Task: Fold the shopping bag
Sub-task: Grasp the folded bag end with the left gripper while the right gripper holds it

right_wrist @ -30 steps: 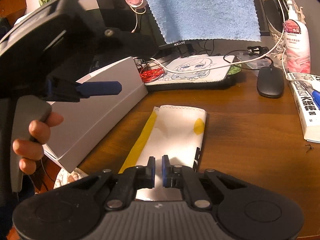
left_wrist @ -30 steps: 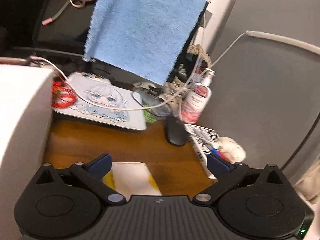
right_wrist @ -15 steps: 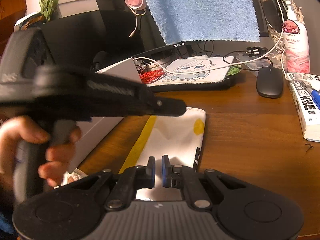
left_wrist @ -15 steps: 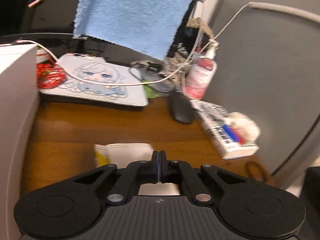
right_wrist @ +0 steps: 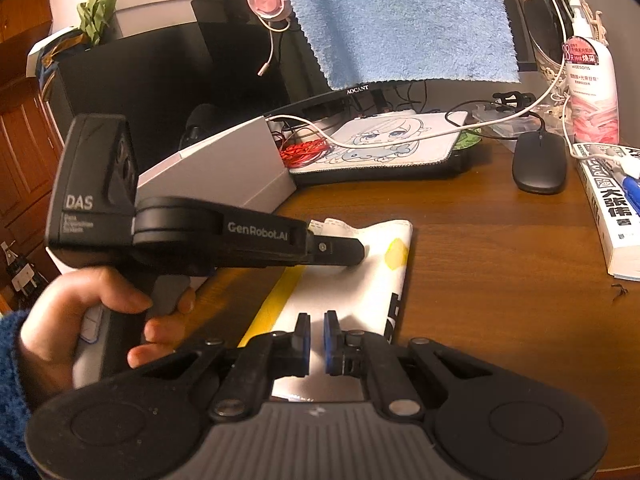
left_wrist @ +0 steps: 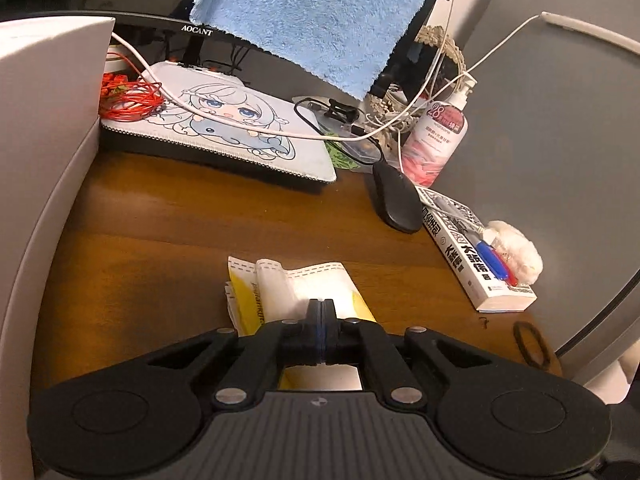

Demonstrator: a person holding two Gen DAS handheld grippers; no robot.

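The white and yellow shopping bag [left_wrist: 312, 284] lies folded into a long strip on the wooden desk [left_wrist: 160, 232]. My left gripper [left_wrist: 320, 310] is shut, its tips down on the bag's far part, where the fabric bunches a little. In the right wrist view the same left gripper [right_wrist: 358, 254], held by a hand [right_wrist: 80, 312], reaches across from the left onto the bag [right_wrist: 360, 280]. My right gripper [right_wrist: 316, 336] hovers over the bag's near end with a narrow gap between its blue pads and nothing seen between them.
A white box [left_wrist: 40, 160] stands along the left. At the back lie a printed mouse pad [left_wrist: 240, 128], cables and a lotion bottle [left_wrist: 436, 140]. A black mouse [left_wrist: 394, 204] and a book [left_wrist: 472, 264] with pens sit right of the bag. A hair tie [left_wrist: 532, 344] lies near the desk edge.
My left gripper went from wide open to shut and came down from the left onto the bag's far part. The right gripper kept its place and its narrow gap.
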